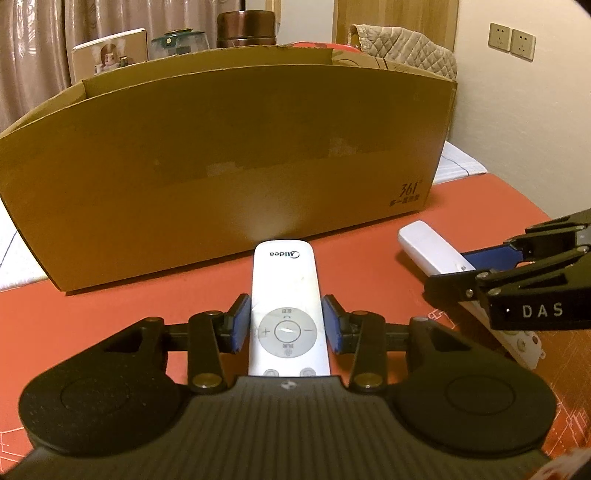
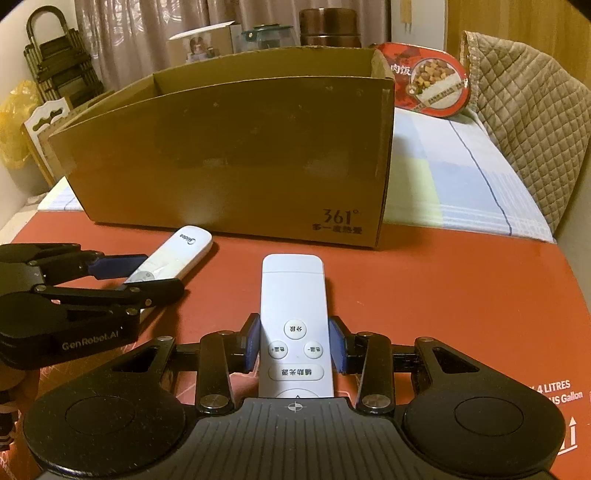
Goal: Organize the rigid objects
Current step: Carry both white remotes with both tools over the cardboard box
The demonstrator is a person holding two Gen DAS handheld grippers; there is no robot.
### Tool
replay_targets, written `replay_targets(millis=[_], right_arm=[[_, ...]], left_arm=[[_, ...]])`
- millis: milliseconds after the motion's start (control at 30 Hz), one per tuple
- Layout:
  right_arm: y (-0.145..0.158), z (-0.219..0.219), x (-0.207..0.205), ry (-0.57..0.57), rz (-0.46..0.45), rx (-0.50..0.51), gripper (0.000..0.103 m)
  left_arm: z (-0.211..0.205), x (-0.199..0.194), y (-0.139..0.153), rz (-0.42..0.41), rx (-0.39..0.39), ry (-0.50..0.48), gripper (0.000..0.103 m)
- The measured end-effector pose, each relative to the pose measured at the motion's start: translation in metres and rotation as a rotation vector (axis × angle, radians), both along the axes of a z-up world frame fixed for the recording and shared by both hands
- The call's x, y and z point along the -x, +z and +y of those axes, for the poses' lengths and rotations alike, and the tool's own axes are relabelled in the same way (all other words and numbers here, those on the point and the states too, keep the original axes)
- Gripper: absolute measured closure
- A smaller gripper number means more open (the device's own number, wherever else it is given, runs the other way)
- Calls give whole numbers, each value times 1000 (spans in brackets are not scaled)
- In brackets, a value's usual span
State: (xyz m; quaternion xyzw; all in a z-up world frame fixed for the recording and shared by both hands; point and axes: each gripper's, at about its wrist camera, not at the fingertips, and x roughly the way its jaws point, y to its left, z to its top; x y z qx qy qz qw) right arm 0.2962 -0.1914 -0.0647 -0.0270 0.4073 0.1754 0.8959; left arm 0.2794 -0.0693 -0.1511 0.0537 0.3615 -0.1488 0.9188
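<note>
A white Midea remote (image 1: pixel 284 280) lies on the red surface, pointing at the open brown cardboard box (image 1: pixel 221 166). My left gripper (image 1: pixel 286 325) is shut on it, blue pads against both its long sides. To its right a second white remote (image 1: pixel 424 243) sits between the fingers of my right gripper (image 1: pixel 469 271). In the right wrist view that remote (image 2: pixel 291 291), with round buttons, is clamped by my right gripper (image 2: pixel 295 347). The left gripper (image 2: pixel 144 277) and Midea remote (image 2: pixel 184 247) show at the left, in front of the box (image 2: pixel 240 158).
The box stands right behind both remotes, its interior hidden. A checked cloth (image 2: pixel 443 177) lies to its right, with a red round food package (image 2: pixel 432 81) and a quilted cover (image 2: pixel 528 110) beyond. A copper jar (image 2: pixel 328 26) and a glass container stand behind the box.
</note>
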Motion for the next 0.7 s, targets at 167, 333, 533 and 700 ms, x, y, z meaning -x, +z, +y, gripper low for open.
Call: replay_targets(millis=[167, 333, 533, 700], right_arm=[[1, 1, 1, -10, -16, -12, 68], [14, 0, 9, -27, -63, -42, 68], [33, 2, 26, -32, -106, -94, 68], [52, 0, 41, -48, -157, -143, 68]], left_arm=[[-3, 5, 3, 5, -10, 6, 68], [-4, 18, 16, -11, -5, -1, 68], [2, 37, 46, -57, 17, -13, 68], [7, 52, 78, -126, 43, -9, 68]])
